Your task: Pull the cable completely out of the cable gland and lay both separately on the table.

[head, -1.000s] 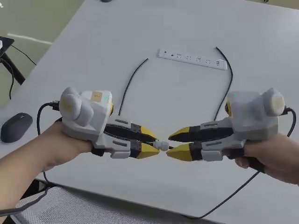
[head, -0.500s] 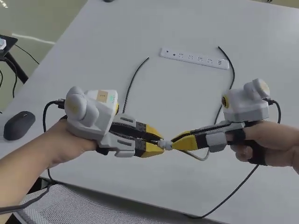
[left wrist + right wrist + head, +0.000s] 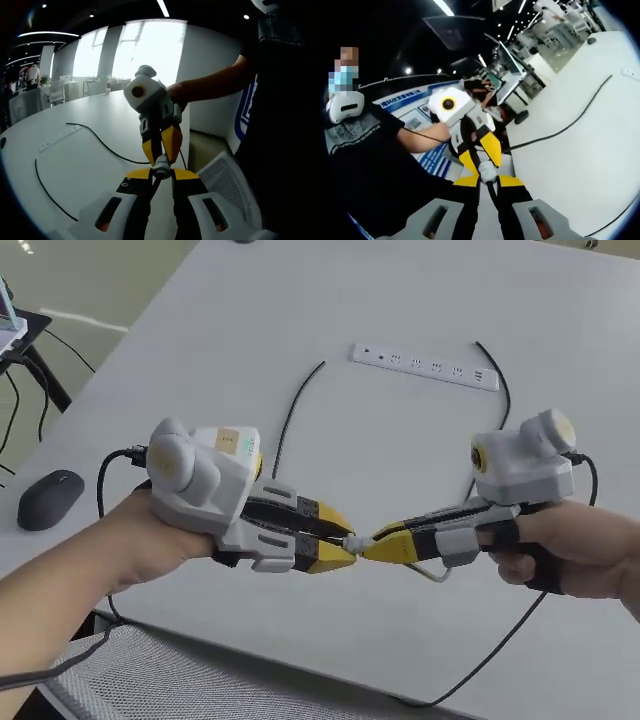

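Left gripper [image 3: 347,546]: jaws closed on the pale cable gland [image 3: 354,539], held in the air above the white table [image 3: 250,330] near its front edge. Right gripper [image 3: 372,543]: jaws nearly together, clamped on the cable [image 3: 432,575] just behind the gland, tip to tip with the left gripper. The cable's slack loops beneath it.

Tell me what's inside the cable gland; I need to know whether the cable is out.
A cable enters the cable gland, held between left gripper and right gripper. How far it reaches inside is hidden by the gland's body.
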Demonstrator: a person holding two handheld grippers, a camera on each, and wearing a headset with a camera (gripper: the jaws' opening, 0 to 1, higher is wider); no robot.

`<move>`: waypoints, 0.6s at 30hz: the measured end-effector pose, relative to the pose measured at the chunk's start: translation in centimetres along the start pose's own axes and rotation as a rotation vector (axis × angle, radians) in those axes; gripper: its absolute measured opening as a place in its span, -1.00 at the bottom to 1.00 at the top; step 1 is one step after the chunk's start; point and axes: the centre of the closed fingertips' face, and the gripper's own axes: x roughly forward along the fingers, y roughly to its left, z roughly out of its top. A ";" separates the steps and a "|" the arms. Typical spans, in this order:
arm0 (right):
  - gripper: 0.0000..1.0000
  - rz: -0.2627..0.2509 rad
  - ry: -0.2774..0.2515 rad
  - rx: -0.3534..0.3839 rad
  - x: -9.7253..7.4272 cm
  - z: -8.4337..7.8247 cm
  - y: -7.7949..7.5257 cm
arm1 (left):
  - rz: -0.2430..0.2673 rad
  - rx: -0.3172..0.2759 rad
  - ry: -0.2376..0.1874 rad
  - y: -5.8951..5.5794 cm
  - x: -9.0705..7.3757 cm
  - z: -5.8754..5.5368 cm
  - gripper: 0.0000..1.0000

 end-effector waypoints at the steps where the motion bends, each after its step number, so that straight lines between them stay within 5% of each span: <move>1: -0.84 -0.017 0.006 -0.035 0.0 0.0 -0.1 | 0.001 -0.002 0.001 0.0 0.0 0.0 -0.70; 11: -0.85 -0.183 0.064 -0.464 0.2 -0.5 0.2 | -0.005 -0.056 0.001 -0.4 0.2 -0.4 -0.70; 18: -0.85 -0.293 0.173 -0.741 0.4 -1.6 -0.2 | -0.021 -0.115 0.009 -1.0 0.4 -1.1 -0.70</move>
